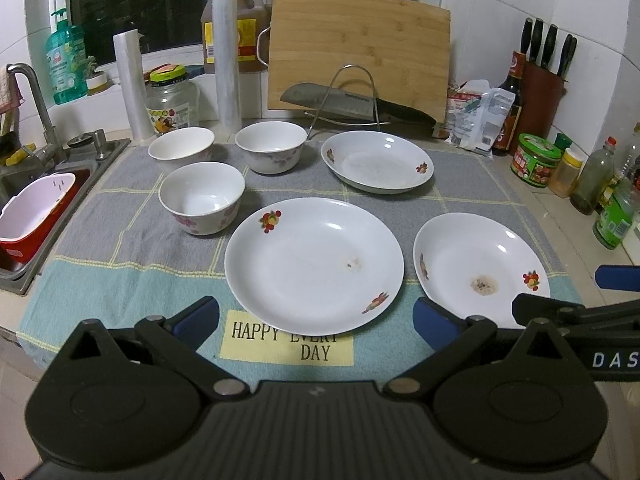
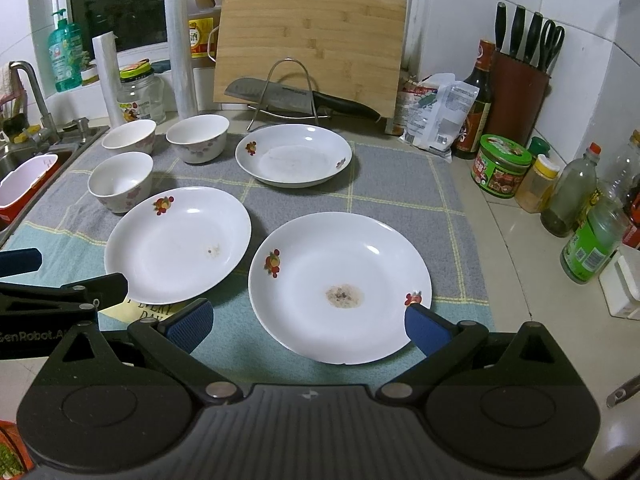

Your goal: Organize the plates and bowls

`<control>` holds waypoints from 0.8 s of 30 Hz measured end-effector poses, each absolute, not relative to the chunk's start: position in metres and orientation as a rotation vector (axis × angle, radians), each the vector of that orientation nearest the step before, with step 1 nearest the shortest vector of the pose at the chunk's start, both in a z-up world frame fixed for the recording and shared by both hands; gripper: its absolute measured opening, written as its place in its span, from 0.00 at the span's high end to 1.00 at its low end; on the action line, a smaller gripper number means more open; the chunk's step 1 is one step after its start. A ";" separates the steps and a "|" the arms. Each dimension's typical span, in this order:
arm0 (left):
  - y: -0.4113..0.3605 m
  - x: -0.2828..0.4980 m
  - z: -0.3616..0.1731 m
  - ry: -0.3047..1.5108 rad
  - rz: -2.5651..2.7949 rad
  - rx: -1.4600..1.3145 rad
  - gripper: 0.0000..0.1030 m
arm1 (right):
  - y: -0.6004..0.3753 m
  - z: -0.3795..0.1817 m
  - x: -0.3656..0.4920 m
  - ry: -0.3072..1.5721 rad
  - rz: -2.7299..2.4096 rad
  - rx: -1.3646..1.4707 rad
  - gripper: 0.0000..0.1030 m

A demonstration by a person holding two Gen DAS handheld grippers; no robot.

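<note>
Left gripper and right gripper both gape wide, empty, each hovering at the near edge of a plate.

Three plates sit on the mat: middle plate, right plate, far plate at 1 o'clock; three bowls cluster at 11. Glazed rims may slip from the pads; soiled centres could smear when stacked. The knife rack at 12 crowds the far plate.

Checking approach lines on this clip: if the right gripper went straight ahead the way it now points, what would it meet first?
Most likely the near plate with the brown stain: its front rim sits between the open right gripper fingers, right ahead. Gripper height above the cloth is unclear, so it might pass over the rim.
</note>
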State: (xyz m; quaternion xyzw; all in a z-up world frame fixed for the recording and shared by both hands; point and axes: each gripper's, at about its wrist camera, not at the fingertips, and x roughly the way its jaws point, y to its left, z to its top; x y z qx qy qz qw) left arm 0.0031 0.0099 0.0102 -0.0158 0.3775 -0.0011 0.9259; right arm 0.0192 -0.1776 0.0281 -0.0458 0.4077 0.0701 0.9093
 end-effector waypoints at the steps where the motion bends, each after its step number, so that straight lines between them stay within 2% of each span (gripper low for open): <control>1: 0.010 0.003 0.010 0.773 -0.005 -0.032 0.01 | -0.177 0.028 0.019 0.840 0.145 -0.094 0.00; 24: 0.016 -0.014 0.006 0.638 -0.219 0.002 0.01 | -0.192 0.031 -0.006 0.754 0.099 -0.057 0.00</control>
